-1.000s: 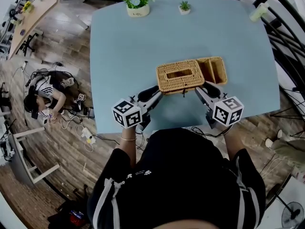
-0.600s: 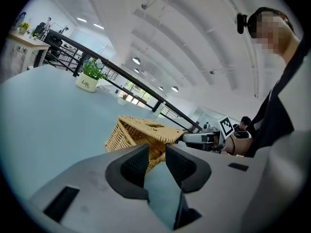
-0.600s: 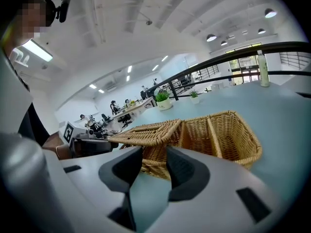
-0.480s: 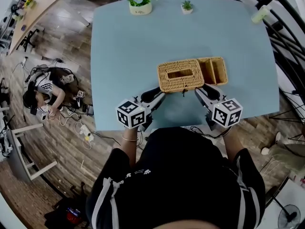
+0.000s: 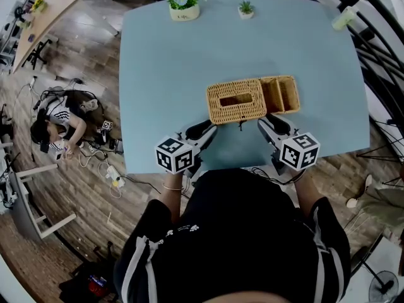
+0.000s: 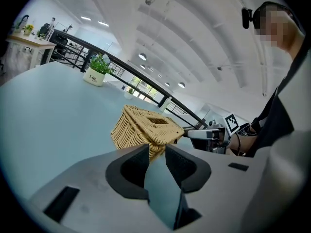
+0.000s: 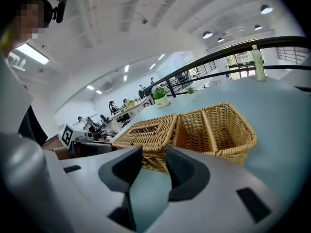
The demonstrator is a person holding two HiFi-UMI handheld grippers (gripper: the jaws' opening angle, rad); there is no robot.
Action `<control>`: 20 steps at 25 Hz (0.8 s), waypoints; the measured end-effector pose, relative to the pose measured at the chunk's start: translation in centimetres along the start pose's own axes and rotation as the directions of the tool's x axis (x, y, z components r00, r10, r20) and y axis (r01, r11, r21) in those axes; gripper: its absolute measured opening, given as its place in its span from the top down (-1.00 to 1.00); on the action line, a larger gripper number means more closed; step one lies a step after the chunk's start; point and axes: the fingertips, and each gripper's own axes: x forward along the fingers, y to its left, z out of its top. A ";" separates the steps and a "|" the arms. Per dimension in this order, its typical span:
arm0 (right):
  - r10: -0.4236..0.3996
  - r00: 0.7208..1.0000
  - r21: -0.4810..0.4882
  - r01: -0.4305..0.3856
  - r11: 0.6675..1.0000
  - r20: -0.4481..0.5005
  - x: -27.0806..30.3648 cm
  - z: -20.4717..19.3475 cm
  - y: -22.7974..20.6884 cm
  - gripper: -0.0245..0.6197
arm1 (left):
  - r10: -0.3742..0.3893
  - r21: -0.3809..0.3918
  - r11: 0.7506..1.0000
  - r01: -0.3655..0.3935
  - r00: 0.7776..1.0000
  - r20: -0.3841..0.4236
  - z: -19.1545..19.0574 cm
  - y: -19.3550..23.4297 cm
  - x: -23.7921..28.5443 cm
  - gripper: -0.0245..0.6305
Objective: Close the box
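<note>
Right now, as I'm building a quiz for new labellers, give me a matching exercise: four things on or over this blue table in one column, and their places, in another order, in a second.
Things:
1. wicker box
2. white planter
3. bottle
4. left gripper

Places:
A. far right corner of the table
B. toward the near edge, jaws apart, by the box's near left corner
C. around the middle
D. far edge, left of the small pot

Pairs: 1-C, 2-D, 3-A, 4-B.
</note>
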 end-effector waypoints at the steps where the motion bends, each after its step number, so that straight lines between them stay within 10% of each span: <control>1: 0.001 1.000 0.002 -0.001 1.000 -0.001 0.0 0.0 0.0 0.45 | 0.003 -0.001 1.000 -0.003 1.000 -0.002 0.0 0.0 0.0 0.65; 20: -0.056 0.953 0.057 0.040 0.998 0.297 -3.0 7.6 0.0 0.84 | 0.111 0.145 0.980 -0.138 0.977 0.181 6.9 -1.9 -1.9 0.66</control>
